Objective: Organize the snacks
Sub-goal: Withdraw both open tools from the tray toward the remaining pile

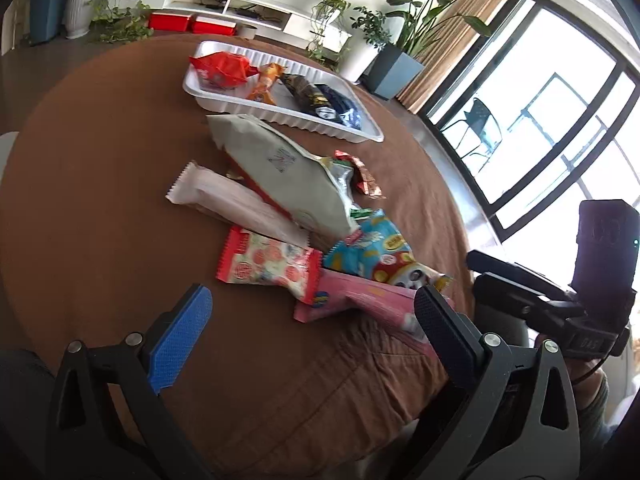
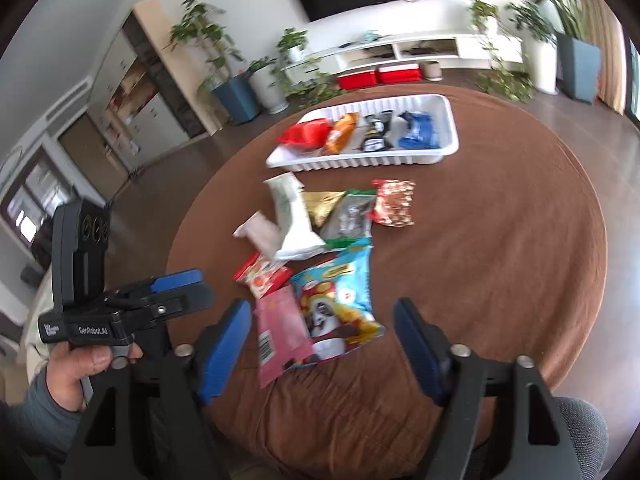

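Surface: my round surface [image 2: 500, 248] wears a brown cloth, and everything I work with lies on it.
Tray: the white ribbed tray [image 2: 448, 120] sits at the far side, well apart from both tools; inside it, in a row, lie a red pack [image 2: 306, 134], an orange pack [image 2: 342, 132], a black pack [image 2: 376, 132] and a blue pack [image 2: 418, 132].
Loose pile: between the tray and me lie a long white pack [image 1: 288, 172], a pale slim pack [image 1: 236, 204], a gold pack [image 2: 322, 204] and a red foil pack [image 2: 394, 202].
Nearest snacks: the blue panda bag [image 2: 340, 300], the pink pack [image 2: 280, 328] and the red-edged pack [image 1: 268, 266] overlap one another at the near end of the pile.
Left tool: my left tool [image 1: 312, 324] stands wide open with nothing gripped; the pink pack lies just ahead of its right finger.
Right tool: my right tool [image 2: 322, 344] is open and empty too; the pink pack and the panda bag lie in the gap between its fingers, untouched by the pads as far as I can tell.
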